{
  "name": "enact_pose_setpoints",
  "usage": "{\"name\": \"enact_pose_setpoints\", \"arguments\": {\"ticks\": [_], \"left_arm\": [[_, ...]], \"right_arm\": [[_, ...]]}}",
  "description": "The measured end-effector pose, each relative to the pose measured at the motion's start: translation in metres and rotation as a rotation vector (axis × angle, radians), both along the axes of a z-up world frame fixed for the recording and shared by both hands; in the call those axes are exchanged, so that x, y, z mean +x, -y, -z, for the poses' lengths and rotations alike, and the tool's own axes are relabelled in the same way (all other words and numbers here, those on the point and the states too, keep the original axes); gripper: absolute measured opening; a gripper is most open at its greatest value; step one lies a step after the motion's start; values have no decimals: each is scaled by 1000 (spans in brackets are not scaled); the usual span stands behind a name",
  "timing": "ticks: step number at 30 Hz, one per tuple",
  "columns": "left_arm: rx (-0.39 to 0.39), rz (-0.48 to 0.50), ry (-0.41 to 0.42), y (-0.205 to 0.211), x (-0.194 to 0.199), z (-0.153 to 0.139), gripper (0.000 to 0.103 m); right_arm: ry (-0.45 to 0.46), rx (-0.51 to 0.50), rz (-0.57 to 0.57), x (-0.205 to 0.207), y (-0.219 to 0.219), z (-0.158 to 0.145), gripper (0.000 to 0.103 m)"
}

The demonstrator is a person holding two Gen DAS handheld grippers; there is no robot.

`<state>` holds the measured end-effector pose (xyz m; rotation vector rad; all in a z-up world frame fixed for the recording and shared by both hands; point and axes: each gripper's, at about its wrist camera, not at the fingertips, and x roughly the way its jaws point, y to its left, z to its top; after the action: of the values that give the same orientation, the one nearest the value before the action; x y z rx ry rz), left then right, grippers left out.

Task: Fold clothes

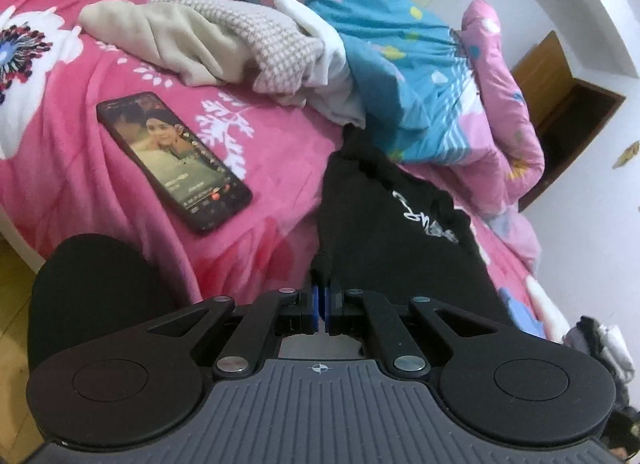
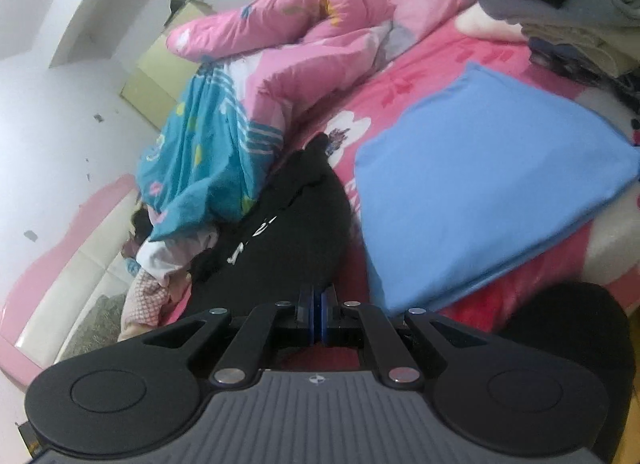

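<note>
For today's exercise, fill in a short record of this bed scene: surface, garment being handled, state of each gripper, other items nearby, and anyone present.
surface: bed with pink floral sheet
garment: black garment with white lettering, lying on the sheet
left gripper: fingers shut on the black garment's near edge
right gripper: fingers shut on the same garment's edge
nearby: phone with lit screen, blue folded cloth, beige knit clothes, quilt
person: lying under the quilt by the pillows

On the bed (image 1: pixel 72 168), a bare strip of sheet runs between the phone (image 1: pixel 172 160) and the black garment (image 1: pixel 384 224). Beyond, crumpled beige clothes (image 1: pixel 192 44) and the quilt (image 1: pixel 420 76) block the far side; a blue pillow (image 2: pixel 480 176) crowds the garment's other flank.
</note>
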<state>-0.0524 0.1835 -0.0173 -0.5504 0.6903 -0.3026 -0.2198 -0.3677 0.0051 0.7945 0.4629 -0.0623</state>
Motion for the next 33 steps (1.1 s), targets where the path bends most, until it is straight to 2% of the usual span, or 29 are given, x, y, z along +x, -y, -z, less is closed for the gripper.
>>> {"name": "enact_pose_setpoints", "arguments": {"ticks": [3, 8, 10, 11, 13, 15, 18, 22, 26, 31, 33], "left_arm": [[34, 3, -24, 0, 0, 9, 1], [79, 23, -122, 0, 4, 37, 6], [104, 12, -142, -3, 2, 41, 9], [111, 2, -137, -6, -1, 40, 10], [123, -25, -113, -14, -8, 36, 26], [136, -63, -73, -22, -14, 31, 38], [137, -90, -15, -26, -17, 24, 41], [133, -69, 42, -16, -6, 17, 47], [114, 9, 101, 9, 16, 12, 49], [116, 132, 180, 45, 37, 11, 51], [124, 178, 198, 57, 46, 15, 51]], "right_arm": [[-30, -30, -16, -2, -5, 5, 3], [-197, -61, -29, 1, -11, 36, 5], [-243, -95, -9, 0, -13, 38, 6], [-248, -126, 3, -3, -13, 36, 6], [-246, -170, 21, -8, -13, 30, 6], [-237, -206, 35, -11, -13, 23, 6], [-202, -246, 29, -4, -17, 11, 6], [-149, -309, -65, 29, -41, -3, 6], [-82, -365, -203, 77, -77, -18, 6], [4, -418, -437, 157, -133, -51, 8], [9, -433, -525, 194, -159, -60, 13]]}}
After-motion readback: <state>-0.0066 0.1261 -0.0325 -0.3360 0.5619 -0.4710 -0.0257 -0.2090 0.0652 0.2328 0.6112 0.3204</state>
